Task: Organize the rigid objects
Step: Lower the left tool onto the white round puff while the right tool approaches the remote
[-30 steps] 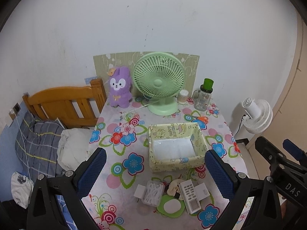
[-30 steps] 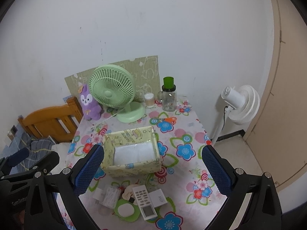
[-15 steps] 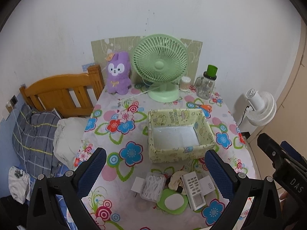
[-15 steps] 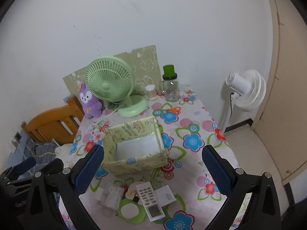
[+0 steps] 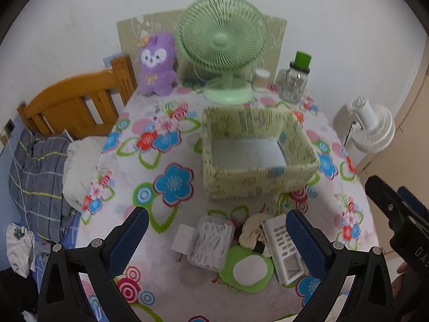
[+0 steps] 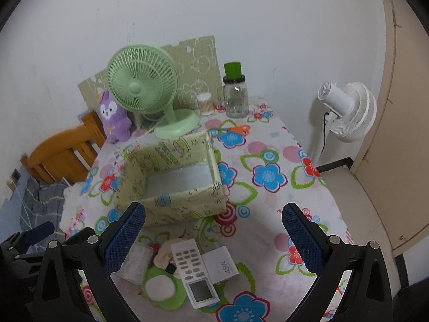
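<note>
A pale green patterned storage box [image 5: 257, 158] [image 6: 171, 177] stands empty mid-table. In front of it lies a small heap: a white remote control [image 5: 285, 249] [image 6: 194, 273], a clear box of cotton swabs [image 5: 211, 241] [image 6: 138, 264], a green flower-shaped case with a white centre [image 5: 248, 268] [image 6: 162, 288], a white carton [image 6: 221, 264] and a small white adapter [image 5: 183, 240]. My left gripper [image 5: 217, 237] hangs open above the heap. My right gripper [image 6: 214, 233] also hangs open, over the remote and carton. Neither holds anything.
At the back of the flowered table [image 5: 166, 185] stand a green desk fan [image 5: 224, 45], a purple plush toy [image 5: 158, 64], a swab jar [image 6: 205, 103] and a green-lidded glass jar [image 6: 236, 94]. A wooden bed frame [image 5: 72, 102] is left, a white floor fan [image 6: 346, 110] right.
Both grippers have moved forward and down toward the table, so the box and the heap of items look larger and nearer. Both stay open and nothing on the table has shifted.
</note>
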Action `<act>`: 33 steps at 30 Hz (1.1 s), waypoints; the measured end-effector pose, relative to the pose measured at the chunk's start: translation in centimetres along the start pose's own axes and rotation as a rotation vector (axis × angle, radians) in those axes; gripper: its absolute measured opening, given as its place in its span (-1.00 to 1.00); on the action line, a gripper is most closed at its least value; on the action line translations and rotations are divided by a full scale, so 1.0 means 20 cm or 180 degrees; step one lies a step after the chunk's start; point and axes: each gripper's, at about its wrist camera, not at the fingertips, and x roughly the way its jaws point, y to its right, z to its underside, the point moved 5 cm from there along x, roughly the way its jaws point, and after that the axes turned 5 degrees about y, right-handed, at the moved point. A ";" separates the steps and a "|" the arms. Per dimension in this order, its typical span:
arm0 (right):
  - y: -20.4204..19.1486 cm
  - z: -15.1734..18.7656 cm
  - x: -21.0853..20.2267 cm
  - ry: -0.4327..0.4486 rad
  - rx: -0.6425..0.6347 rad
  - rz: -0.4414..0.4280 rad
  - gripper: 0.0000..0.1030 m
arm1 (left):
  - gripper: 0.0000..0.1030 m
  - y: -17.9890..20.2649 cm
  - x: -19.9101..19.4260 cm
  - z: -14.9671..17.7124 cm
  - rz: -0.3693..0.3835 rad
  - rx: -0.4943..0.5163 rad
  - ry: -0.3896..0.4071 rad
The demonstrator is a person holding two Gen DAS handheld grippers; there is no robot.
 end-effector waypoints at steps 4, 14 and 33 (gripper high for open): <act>0.01 0.06 0.06 -0.0039 -0.0084 0.0012 1.00 | 1.00 0.01 0.08 0.07 0.0022 0.0016 -0.0083; 0.03 0.21 0.23 -0.0206 -0.0187 -0.0025 1.00 | 0.99 0.05 0.23 0.25 0.0115 0.0019 -0.0228; -0.01 0.49 0.41 -0.0428 -0.0510 -0.0157 1.00 | 0.89 0.15 0.41 0.55 0.0133 -0.0043 -0.0453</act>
